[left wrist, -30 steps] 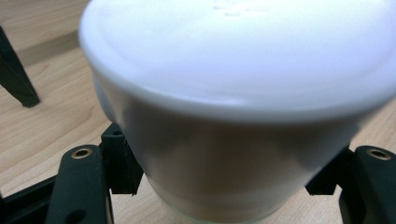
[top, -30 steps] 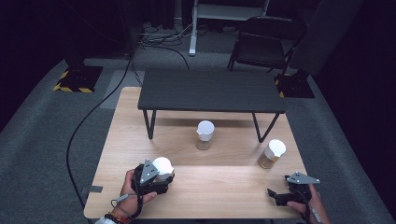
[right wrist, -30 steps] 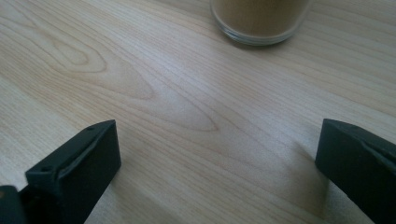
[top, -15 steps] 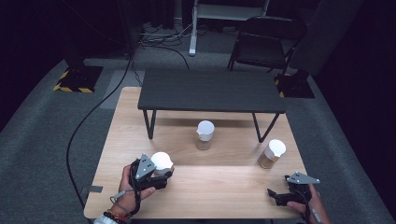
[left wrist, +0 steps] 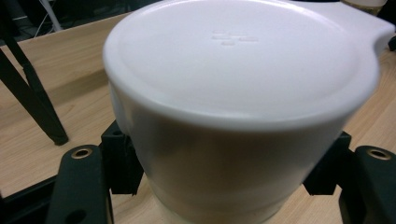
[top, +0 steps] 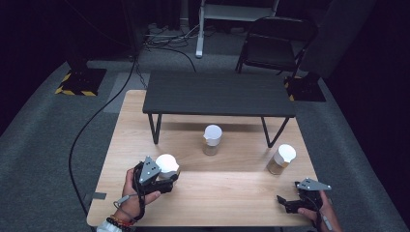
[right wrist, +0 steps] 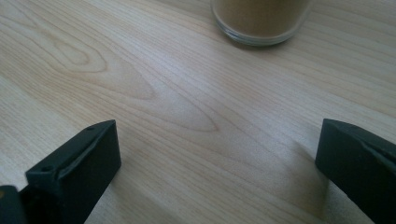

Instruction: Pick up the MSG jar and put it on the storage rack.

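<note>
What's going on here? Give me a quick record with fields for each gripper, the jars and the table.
left gripper: shut on the white-lidded jar at the wooden table's near left
right gripper: open, jaws wide apart just above the tabletop, holding nothing
other jars: middle jar and right jar, both white-lidded, standing upright
black bench: stands on the far half of the table

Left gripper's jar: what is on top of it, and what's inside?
A white lid caps the jar held by the left gripper. Its contents cannot be seen; lid and jaws cover it.
</note>
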### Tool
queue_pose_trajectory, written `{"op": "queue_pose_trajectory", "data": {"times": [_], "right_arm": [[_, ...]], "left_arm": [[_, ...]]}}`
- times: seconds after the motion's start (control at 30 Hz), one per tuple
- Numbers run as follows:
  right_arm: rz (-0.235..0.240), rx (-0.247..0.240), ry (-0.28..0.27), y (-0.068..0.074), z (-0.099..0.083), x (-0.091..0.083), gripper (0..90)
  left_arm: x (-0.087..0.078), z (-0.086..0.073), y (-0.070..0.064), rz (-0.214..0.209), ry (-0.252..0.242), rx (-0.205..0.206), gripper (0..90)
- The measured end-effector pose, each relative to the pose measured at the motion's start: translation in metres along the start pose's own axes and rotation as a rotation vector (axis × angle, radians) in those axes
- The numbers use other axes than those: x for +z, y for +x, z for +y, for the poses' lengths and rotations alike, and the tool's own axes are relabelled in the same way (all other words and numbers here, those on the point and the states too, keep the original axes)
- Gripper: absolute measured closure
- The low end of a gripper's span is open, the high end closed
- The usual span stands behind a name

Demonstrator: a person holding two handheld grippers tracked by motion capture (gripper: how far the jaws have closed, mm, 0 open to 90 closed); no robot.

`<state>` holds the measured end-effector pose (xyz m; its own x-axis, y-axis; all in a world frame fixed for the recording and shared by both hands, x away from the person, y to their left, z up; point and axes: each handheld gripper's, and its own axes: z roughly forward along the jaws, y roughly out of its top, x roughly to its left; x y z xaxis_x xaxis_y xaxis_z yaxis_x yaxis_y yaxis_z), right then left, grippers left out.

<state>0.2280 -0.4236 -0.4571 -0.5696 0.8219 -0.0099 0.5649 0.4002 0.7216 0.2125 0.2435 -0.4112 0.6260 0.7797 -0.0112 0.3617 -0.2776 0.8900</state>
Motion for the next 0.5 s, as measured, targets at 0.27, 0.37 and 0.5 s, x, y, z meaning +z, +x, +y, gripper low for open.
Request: {"op": "queue_pose_trajectory", "data": {"times": [0.27, 0.37, 0.5], "right_arm": [[0.0, 0.0, -0.001, -0.0002, -0.0001, 0.0, 0.0], [0.0, -0.001, -0.001, -0.0002, 0.0, 0.0001, 0.0], [0.0, 0.001, 0.0, 0.0001, 0.0001, -0.0001, 0.0]], "left_arm": [[-0.0001, 0.0017, 0.0013, -0.002, -0.005, -0.007, 30.1], [-0.0013, 0.002, 0.0014, 0.002, -0.01, -0.008, 30.1], [-0.0023, 0.0027, 0.0021, 0.001, -0.014, -0.009, 30.1]]}}
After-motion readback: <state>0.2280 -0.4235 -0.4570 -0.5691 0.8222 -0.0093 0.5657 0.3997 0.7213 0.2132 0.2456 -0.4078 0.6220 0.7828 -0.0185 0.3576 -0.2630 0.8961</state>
